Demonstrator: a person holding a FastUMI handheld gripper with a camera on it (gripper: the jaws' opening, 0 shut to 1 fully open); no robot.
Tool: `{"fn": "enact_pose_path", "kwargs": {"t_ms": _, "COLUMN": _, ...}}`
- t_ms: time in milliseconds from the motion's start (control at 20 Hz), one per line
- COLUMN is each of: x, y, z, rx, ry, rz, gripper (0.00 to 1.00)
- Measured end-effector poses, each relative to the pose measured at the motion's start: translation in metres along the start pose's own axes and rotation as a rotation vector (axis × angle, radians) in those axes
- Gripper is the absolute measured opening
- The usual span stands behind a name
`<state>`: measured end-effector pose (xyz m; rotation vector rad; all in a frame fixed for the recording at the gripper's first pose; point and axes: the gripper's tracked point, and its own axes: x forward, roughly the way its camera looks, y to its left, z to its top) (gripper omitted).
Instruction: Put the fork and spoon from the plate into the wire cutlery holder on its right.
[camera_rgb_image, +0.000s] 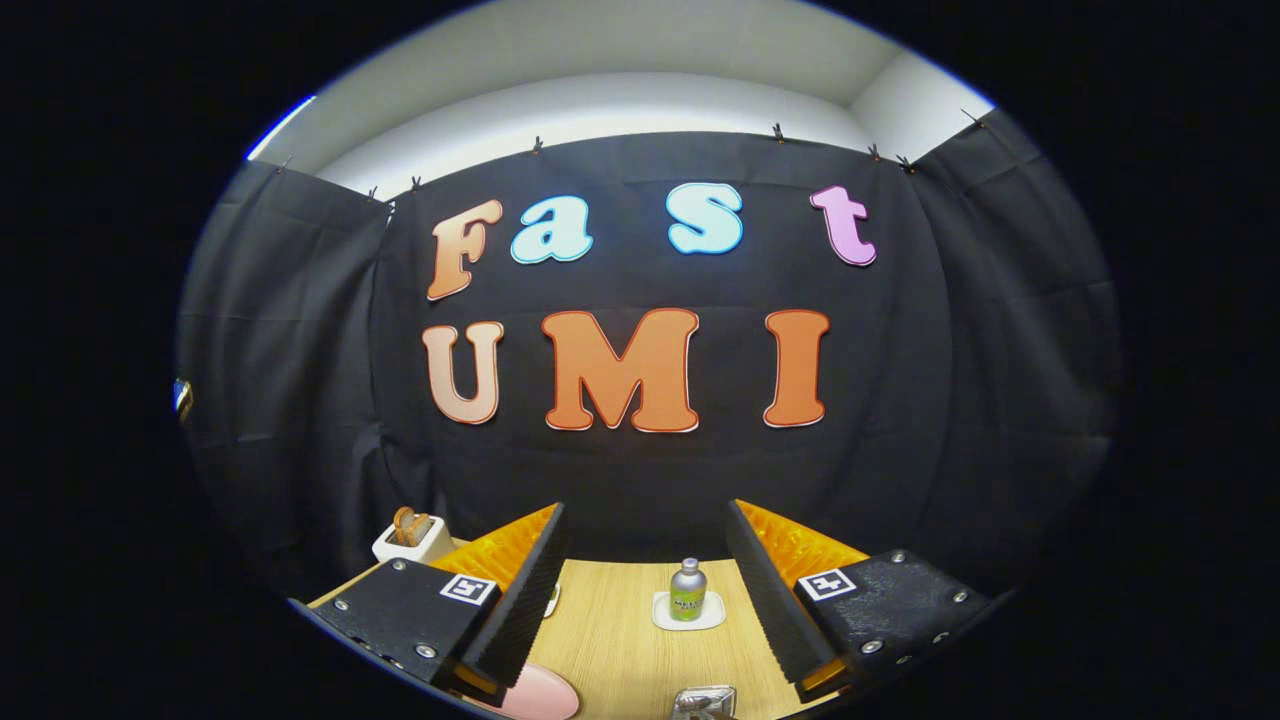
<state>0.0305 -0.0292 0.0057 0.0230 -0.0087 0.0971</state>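
The gripper (648, 600) hung above the wooden table (620, 640) with its 2 fingers spread wide and nothing between them. In the gap, low in the frame's centre, a small green-labelled bottle (687, 590) stood on a white coaster (688, 612). The pink plate's (540, 695) rim showed at bottom centre-left, a shiny metal piece (705, 702), perhaps the wire holder, lay at bottom centre, and a white toaster (412, 538) stood at lower left.

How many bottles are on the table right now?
1. The bottle stands upright on a small white coaster on the wooden table, beyond the open gripper and between its fingers. The fingers may hide others.
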Motion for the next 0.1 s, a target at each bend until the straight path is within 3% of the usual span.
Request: {"fn": "enact_pose_path", "kwargs": {"t_ms": 100, "x": 0.001, "y": 0.0009, "z": -0.004, "rx": 0.001, "ry": 0.008, "rz": 0.002, "gripper": 0.94}}
